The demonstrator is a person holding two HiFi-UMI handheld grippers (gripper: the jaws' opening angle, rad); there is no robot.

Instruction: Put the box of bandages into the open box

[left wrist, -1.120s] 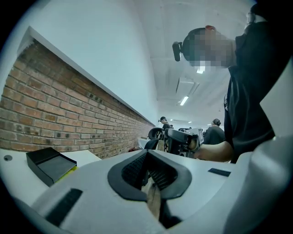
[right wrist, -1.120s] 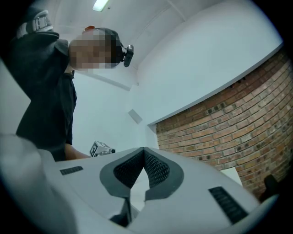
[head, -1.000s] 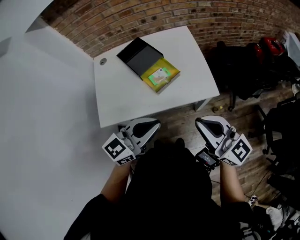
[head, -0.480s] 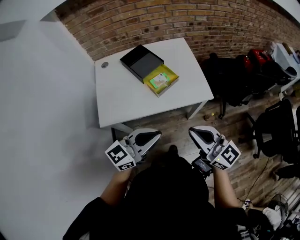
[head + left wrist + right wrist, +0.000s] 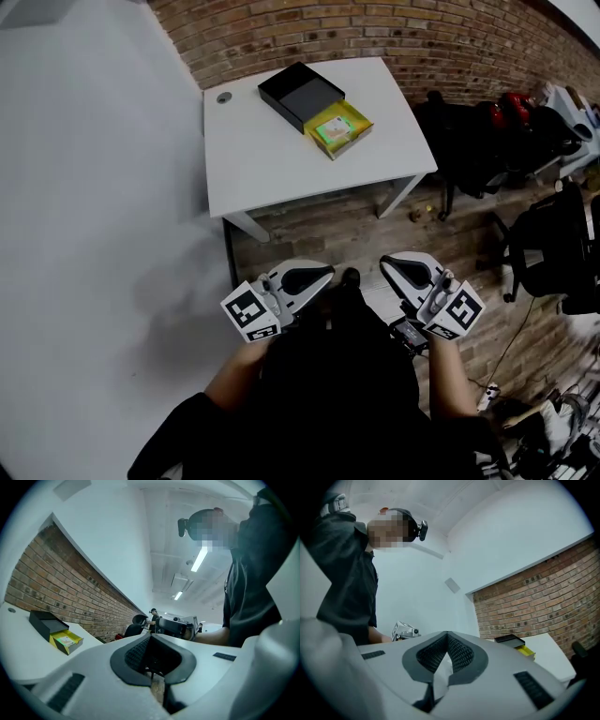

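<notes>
A white table [image 5: 272, 164] stands against the brick wall. On it an open yellow box [image 5: 354, 116] lies beside its black lid [image 5: 300, 94]. A green and white box of bandages [image 5: 332, 133] lies inside the yellow box. The left gripper view also catches the yellow box [image 5: 58, 644] and the black lid [image 5: 43, 621]. Both show small in the right gripper view, the yellow box [image 5: 527, 651] under the black lid [image 5: 510, 639]. My left gripper [image 5: 326, 274] and right gripper [image 5: 386, 263] are held close to my body, far short of the table. Both are shut and hold nothing.
A grey cable grommet [image 5: 223, 97] sits at the table's far left corner. Black office chairs and bags [image 5: 487, 141] crowd the right side on the wooden floor [image 5: 328, 234]. A white wall [image 5: 94, 234] runs along the left. A distant person [image 5: 152, 613] shows in the left gripper view.
The table with the boxes now sits higher and farther off in the head view, with more floor between it and me. Both grippers stay shut near my body.
</notes>
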